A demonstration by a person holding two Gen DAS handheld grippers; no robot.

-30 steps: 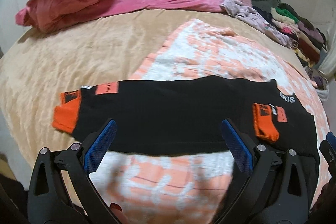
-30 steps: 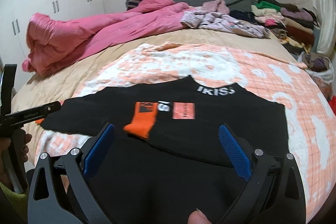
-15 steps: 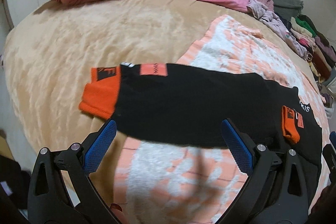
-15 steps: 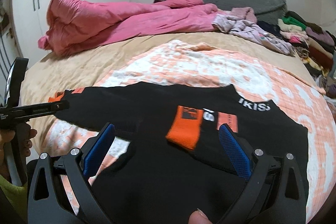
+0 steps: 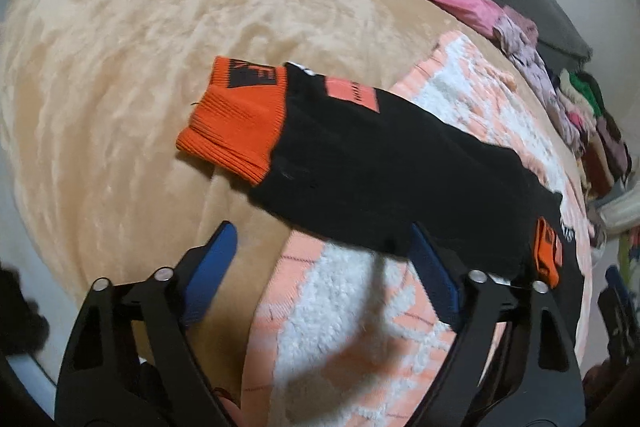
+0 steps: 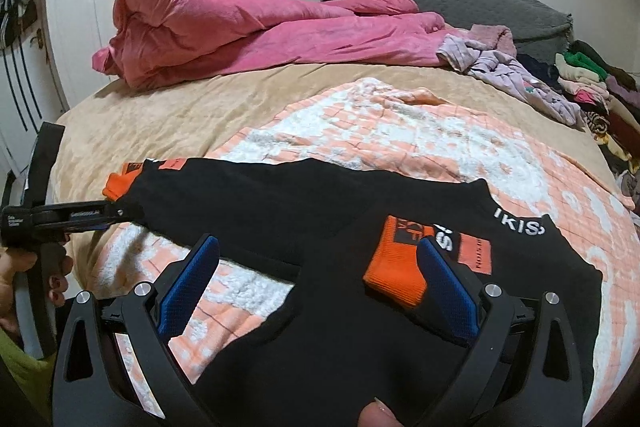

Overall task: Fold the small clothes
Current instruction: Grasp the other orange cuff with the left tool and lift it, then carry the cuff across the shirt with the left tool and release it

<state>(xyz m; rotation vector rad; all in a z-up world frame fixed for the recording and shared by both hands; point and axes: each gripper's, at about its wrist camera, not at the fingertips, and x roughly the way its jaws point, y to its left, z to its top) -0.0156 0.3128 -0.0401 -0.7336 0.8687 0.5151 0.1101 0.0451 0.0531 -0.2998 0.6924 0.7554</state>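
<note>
Bed surface: beige blanket (image 5: 120,27) with a peach-and-white throw (image 6: 380,131). The black sweater (image 6: 320,307) lies flat ahead of both grippers. Left gripper (image 5: 320,267): jaws have just been closing, apart, sleeve edge at the right pad. Right gripper (image 6: 320,279): jaws wide, pads gripping nothing, orange cuff (image 6: 396,275) beside the right pad

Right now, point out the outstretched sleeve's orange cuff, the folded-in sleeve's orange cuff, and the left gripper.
Outstretched orange cuff (image 5: 236,123), left wrist view: middle of its ribbing.
Folded-in orange cuff (image 6: 396,271), right wrist view: ribbed lower part.
Left gripper (image 5: 320,263), left wrist view: midway between its fingertips.
</note>
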